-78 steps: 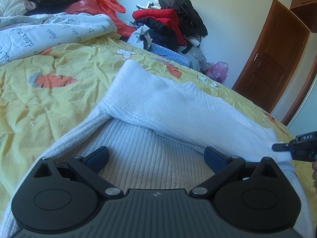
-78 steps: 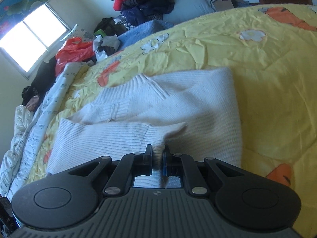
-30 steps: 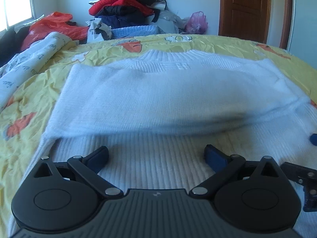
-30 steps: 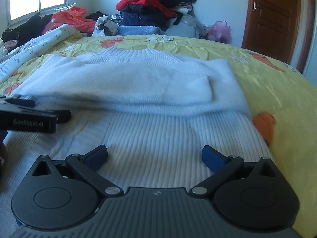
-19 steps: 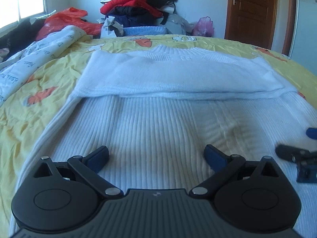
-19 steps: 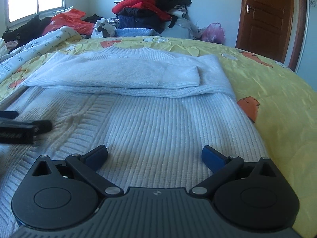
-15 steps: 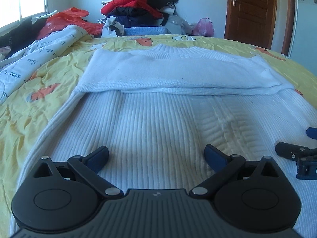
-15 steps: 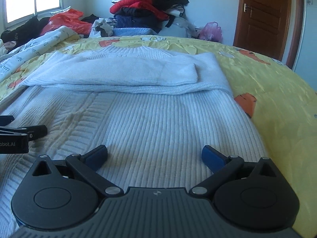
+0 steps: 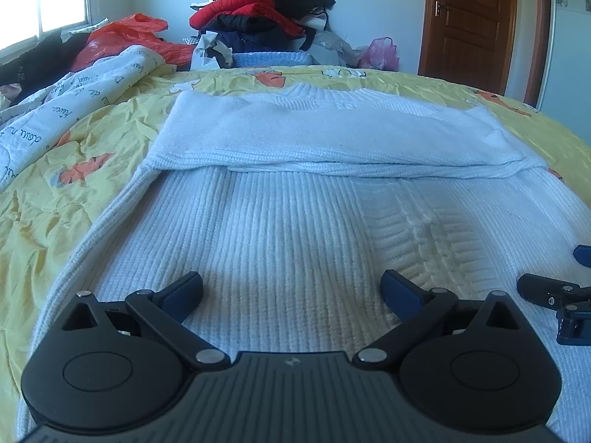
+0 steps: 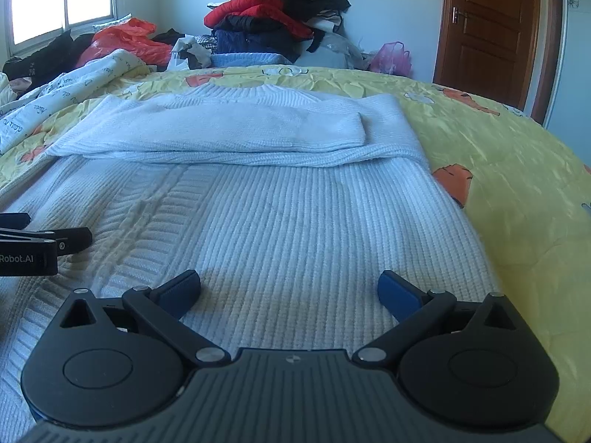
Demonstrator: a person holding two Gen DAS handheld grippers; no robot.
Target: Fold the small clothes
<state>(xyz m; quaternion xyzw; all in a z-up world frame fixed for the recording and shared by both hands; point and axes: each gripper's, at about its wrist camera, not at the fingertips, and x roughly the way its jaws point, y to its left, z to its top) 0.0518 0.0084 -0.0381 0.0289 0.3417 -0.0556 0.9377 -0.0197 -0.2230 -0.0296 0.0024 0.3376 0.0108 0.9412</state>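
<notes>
White sweater (image 9: pixel 295 214) lies flat on the yellow bedspread (image 9: pixel 66 170) with both sleeves folded across the chest, left gripper (image 9: pixel 291 288) and right gripper (image 10: pixel 288 288) both spread wide and holding nothing, low over the hem end, clothes pile (image 10: pixel 277 18) by the far wall.

bare sweater hem (image 9: pixel 295 236) ahead, folded sleeves (image 10: pixel 221 133) beyond

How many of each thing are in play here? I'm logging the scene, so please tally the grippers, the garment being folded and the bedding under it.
Grippers: 2, left gripper and right gripper, both open
White knit sweater: 1
Yellow bedspread: 1
Total: 4
</notes>
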